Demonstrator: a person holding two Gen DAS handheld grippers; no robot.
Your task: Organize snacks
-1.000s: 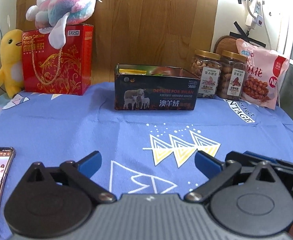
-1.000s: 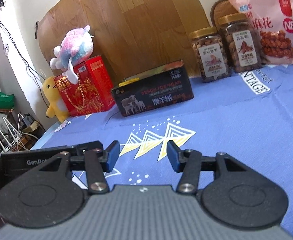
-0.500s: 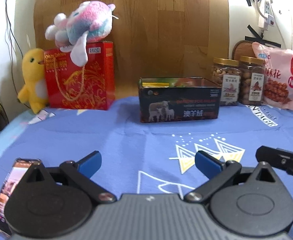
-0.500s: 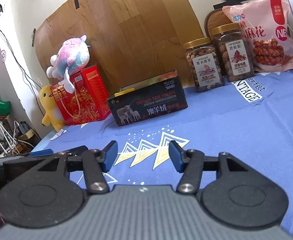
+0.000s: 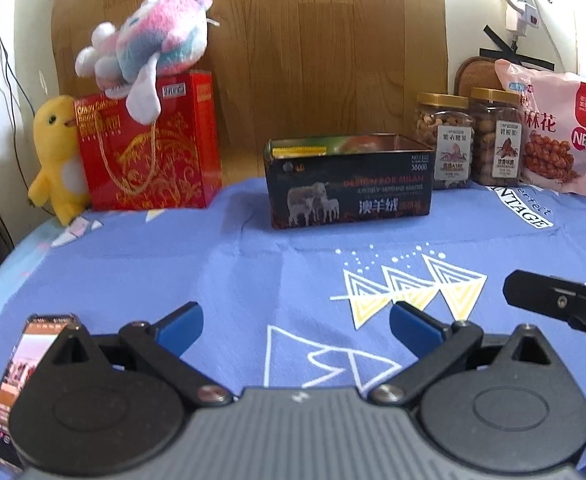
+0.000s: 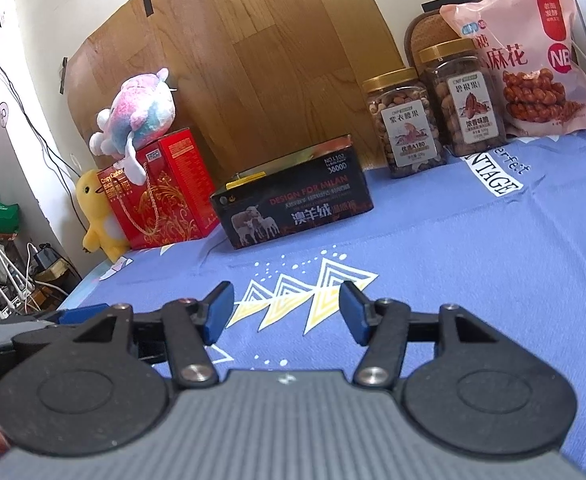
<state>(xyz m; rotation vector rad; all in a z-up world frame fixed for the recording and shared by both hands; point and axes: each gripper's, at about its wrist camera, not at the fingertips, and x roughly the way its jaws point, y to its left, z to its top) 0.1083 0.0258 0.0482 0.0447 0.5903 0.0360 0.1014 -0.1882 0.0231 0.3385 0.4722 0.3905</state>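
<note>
Both grippers held low, tilted downward.
Left gripper (image 5: 296,327) jaws are spread wide, nothing between; right gripper (image 6: 287,312) jaws are parted less widely, likewise empty.

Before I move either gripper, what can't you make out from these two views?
- Dark tin contents: both views, front wall hides all but a yellow packet edge.
- Phone: left view, gripper body covers it; screen unreadable.
- Pink snack bag: right view, cut by edge.
- Jar labels: fine print too small.

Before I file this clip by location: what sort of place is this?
Probably a room at home, not a shop or lab: plush toys, a yellow duck and a pink one, share a cloth-covered table with nut jars, and routers sit cluttered beside it.
</note>
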